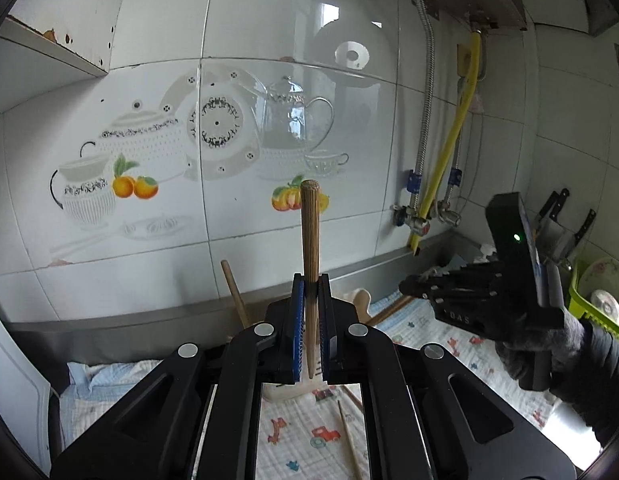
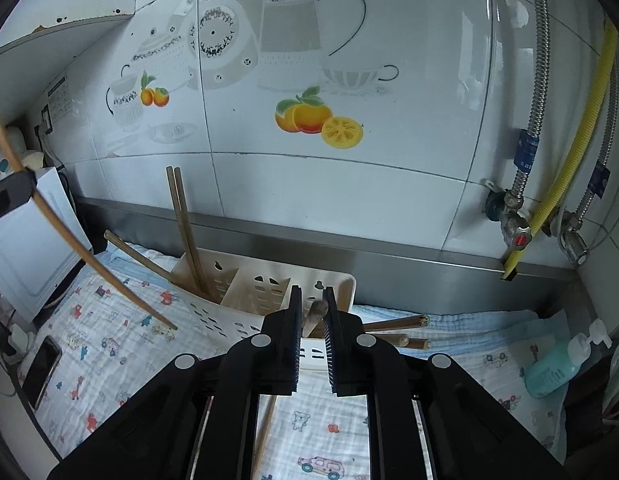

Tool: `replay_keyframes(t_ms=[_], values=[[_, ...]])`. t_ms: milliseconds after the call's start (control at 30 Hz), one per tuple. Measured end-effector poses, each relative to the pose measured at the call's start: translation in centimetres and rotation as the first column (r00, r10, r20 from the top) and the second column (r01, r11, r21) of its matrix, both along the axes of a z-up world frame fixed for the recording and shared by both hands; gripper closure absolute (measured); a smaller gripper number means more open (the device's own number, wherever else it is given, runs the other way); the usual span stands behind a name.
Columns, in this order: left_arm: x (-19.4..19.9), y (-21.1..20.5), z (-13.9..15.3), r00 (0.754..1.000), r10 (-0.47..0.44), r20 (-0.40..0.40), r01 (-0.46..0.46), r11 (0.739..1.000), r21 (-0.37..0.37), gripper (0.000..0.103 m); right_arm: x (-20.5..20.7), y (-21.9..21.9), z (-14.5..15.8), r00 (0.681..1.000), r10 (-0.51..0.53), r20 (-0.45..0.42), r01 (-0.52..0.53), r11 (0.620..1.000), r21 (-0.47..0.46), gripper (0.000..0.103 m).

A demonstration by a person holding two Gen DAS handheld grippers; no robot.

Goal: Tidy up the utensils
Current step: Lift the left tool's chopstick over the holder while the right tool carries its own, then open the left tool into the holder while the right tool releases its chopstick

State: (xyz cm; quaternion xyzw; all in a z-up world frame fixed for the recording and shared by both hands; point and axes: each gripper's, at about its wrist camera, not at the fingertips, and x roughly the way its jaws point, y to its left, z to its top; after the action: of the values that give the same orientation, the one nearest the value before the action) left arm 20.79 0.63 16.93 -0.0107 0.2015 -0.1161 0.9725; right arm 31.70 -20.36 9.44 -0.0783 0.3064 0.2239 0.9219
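My left gripper [image 1: 311,288] is shut on a brown wooden chopstick [image 1: 310,240] and holds it upright above the cloth; it shows in the right wrist view as a slanted stick [image 2: 69,232] at the left. My right gripper [image 2: 312,300] is partly open, its jaws around the thick end of a wooden utensil [image 2: 315,314] without clamping it. It hovers over the cream utensil caddy [image 2: 245,300], which holds two upright chopsticks [image 2: 183,228]. The right gripper also shows in the left wrist view [image 1: 417,282].
A printed quilted cloth [image 2: 109,340] covers the counter. Loose chopsticks [image 2: 397,330] lie right of the caddy, another [image 1: 349,436] lies near me. A phone [image 2: 41,368], a white appliance [image 2: 25,248], a teal bottle [image 2: 557,368], knives [image 1: 561,216] and a green dish rack [image 1: 601,292] stand around.
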Motion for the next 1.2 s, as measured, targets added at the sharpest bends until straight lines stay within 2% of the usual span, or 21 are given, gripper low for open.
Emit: replay_keyframes(t_ms=[100,367,467,900,1200], values=[[1.4,0.3,0.8,0.999,0.025,0.020,-0.025,1.000,-0.003,0.098,-1.1,-0.5,0.7,0.999,-0.002,0.041,0.002,1.000,0.002,0.083],[4.5,0.2,0.2,0.996,0.085,0.028,-0.086,0.996,0.007,0.098,-4.5,-1.4,1.0,0.995,0.023,0.100,-0.023,1.000,0.007,0.080],[5.4,0.2,-0.8,0.996,0.088,0.000,-0.088,0.996,-0.006,0.098,-5.5,-1.7,0.4,0.994,0.038,0.098,-0.040,0.999,0.015,0.080],[7.5,0.6,-5.4,0.987,0.074,-0.143,-0.079,0.996,-0.033,0.097,-9.3,-1.6,-4.2,0.996,0.066,0.059,-0.066,0.998,0.004,0.077],[6.5,0.3,-5.1,0.989,0.064,-0.134,-0.068,0.997,-0.024,0.095,-11.7,-2.0,-7.8,0.999,0.051,0.011,-0.051,0.999,0.008,0.076]])
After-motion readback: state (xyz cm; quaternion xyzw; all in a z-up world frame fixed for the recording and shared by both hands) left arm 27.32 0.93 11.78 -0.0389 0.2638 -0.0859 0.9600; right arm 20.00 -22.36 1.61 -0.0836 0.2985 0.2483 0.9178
